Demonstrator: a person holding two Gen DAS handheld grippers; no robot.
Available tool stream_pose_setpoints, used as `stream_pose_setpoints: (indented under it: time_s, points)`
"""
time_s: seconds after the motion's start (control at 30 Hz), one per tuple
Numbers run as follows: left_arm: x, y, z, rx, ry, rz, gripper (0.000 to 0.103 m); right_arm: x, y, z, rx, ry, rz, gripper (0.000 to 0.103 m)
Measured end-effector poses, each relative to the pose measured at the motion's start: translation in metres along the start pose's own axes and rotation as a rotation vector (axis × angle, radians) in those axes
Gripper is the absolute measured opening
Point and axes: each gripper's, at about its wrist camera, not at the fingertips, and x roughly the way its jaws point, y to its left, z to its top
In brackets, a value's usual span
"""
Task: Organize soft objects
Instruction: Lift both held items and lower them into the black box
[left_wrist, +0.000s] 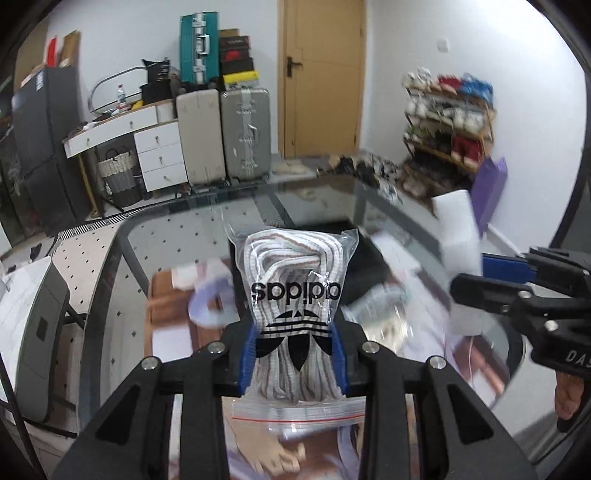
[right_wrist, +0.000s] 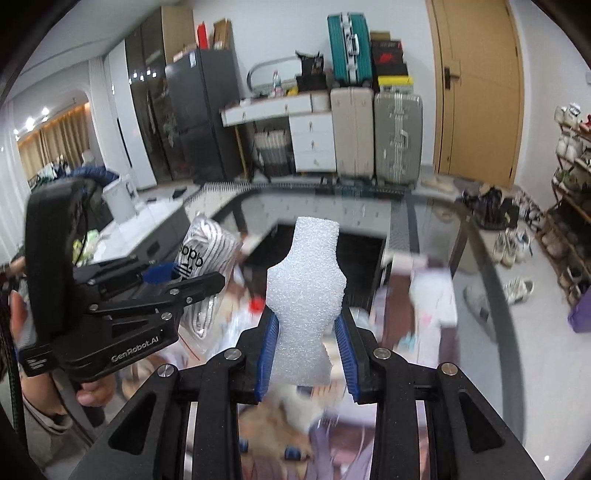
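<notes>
White foam sits clamped between the blue pads of your right hand-held gripper, pinched narrow where the pads bite and standing upright above the glass table. Your left hand-held gripper is closed on a clear zip bag of striped laces, the Adidas logo upside down toward the camera and the bag's zip seal hanging below the pads.

Both loads are held in the air over the table, well apart from each other. Under them lie blurred soft things, pale and lilac, too smeared to name. A black box sits on the table just beyond the foam.

Count one foam piece and one bag of laces. Against the far wall stand three suitcases: a beige one, a silver one and a teal one stacked higher.

From the left wrist you see the right hand-held gripper from the side, holding the foam, with a shoe rack and a purple bag behind it. From the right wrist you see the left one from the side, with your fingers around its handle, and a dark cabinet.
</notes>
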Motion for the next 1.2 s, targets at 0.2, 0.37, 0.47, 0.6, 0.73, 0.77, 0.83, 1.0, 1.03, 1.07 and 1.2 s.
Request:
stream_pose_setpoints:
  time_s: [0.2, 0.37, 0.47, 0.6, 0.73, 0.77, 0.83, 1.0, 1.03, 1.07, 1.2]
  points:
    - [0.026, 0.023, 0.038, -0.049, -0.046, 0.016, 0.032, 0.04, -0.007, 0.04, 0.001, -0.01, 0.002, 0.032]
    - [0.054, 0.036, 0.051, -0.098, -0.033, 0.008, 0.032, 0.078, -0.019, 0.055, 0.016, 0.022, -0.029, 0.032]
    - [0.077, 0.037, 0.053, -0.104, -0.013, -0.011, 0.032, 0.106, -0.027, 0.056, 0.041, 0.06, -0.029, 0.032]
    - [0.116, 0.037, 0.045, -0.111, 0.059, -0.034, 0.032, 0.131, -0.031, 0.049, 0.046, 0.087, -0.03, 0.032]
    - [0.135, 0.031, 0.038, -0.102, 0.099, -0.034, 0.032, 0.15, -0.035, 0.038, 0.042, 0.124, -0.032, 0.032]
    - [0.138, 0.03, 0.037, -0.098, 0.106, -0.02, 0.032, 0.154, -0.035, 0.035, 0.041, 0.136, -0.028, 0.032]
    - [0.141, 0.027, 0.033, -0.092, 0.128, -0.022, 0.032, 0.16, -0.038, 0.03, 0.047, 0.164, -0.019, 0.032]
    - [0.138, 0.022, 0.024, -0.087, 0.178, -0.003, 0.031, 0.163, -0.042, 0.025, 0.059, 0.184, -0.004, 0.032]
    - [0.136, 0.022, 0.023, -0.089, 0.187, -0.003, 0.031, 0.163, -0.042, 0.024, 0.06, 0.187, 0.002, 0.032]
    - [0.135, 0.021, 0.022, -0.085, 0.202, -0.004, 0.031, 0.163, -0.042, 0.022, 0.06, 0.194, 0.003, 0.032]
    - [0.132, 0.021, 0.018, -0.09, 0.222, -0.001, 0.031, 0.168, -0.04, 0.017, 0.053, 0.236, -0.003, 0.032]
